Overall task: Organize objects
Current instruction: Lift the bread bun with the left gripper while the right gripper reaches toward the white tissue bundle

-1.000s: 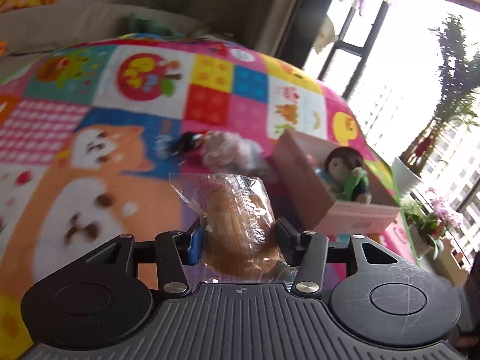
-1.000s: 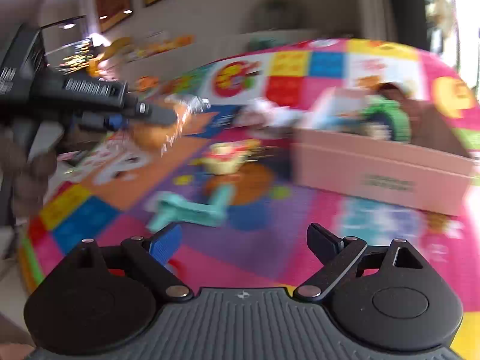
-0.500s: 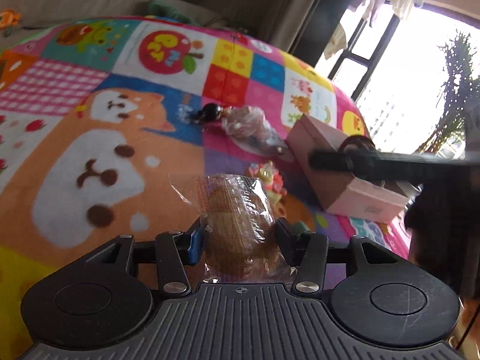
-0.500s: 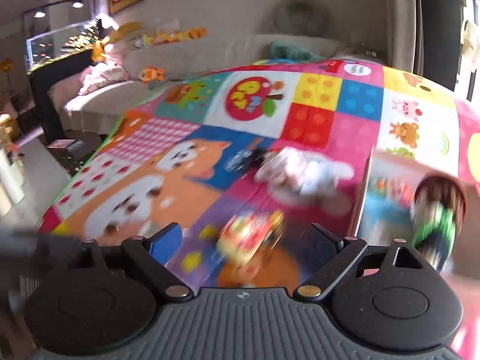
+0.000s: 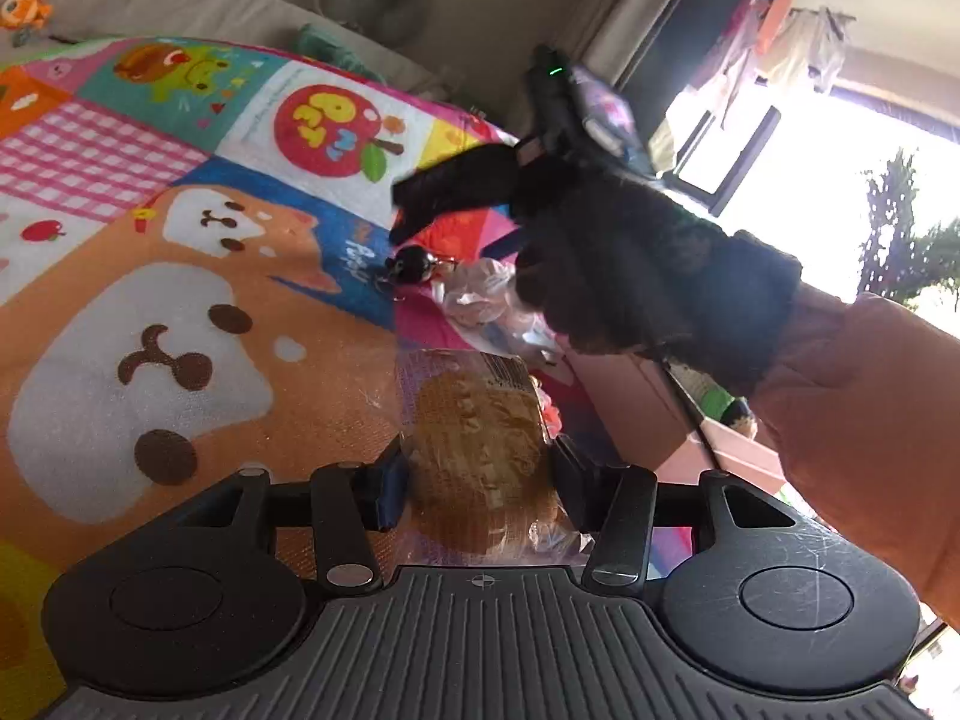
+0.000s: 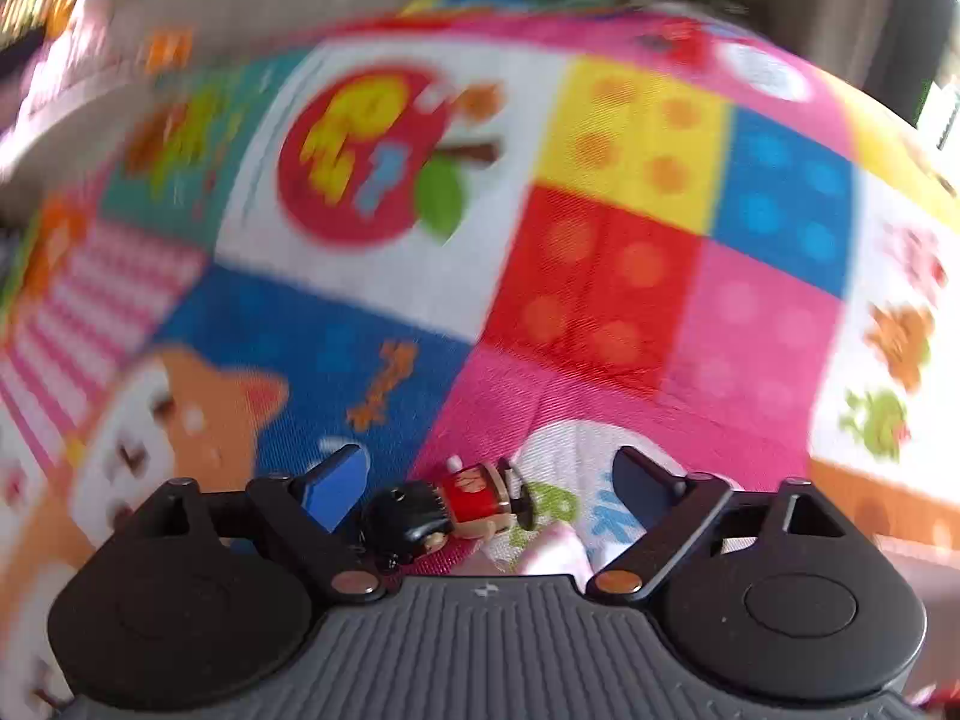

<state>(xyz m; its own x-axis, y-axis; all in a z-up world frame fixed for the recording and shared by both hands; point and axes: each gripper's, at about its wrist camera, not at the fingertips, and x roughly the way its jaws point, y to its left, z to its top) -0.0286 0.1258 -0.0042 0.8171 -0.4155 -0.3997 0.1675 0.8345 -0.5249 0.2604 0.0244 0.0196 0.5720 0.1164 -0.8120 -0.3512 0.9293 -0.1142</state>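
My left gripper (image 5: 477, 468) is shut on a wrapped brown pastry (image 5: 480, 456) in clear plastic, held above the play mat. My right gripper (image 6: 492, 480) is open, low over the mat, with a small black-haired toy figure in red (image 6: 450, 510) lying between its fingers, near the left one. The same figure (image 5: 411, 267) shows in the left wrist view on the mat beside a clear plastic bag (image 5: 486, 300), just below the right gripper (image 5: 408, 222) held by a black-gloved hand. A pink box (image 5: 630, 408) lies behind the pastry, mostly hidden.
The colourful patchwork play mat (image 5: 180, 300) covers the floor. A grey sofa (image 5: 180, 6) with plush toys runs along the far side. A bright window and potted plant (image 5: 900, 228) are to the right. A white printed pouch (image 6: 576, 480) lies under the right gripper.
My right gripper has swung forward and down to the toy figure. Its gloved hand now fills the right of the left wrist view. My left gripper still holds the pastry.
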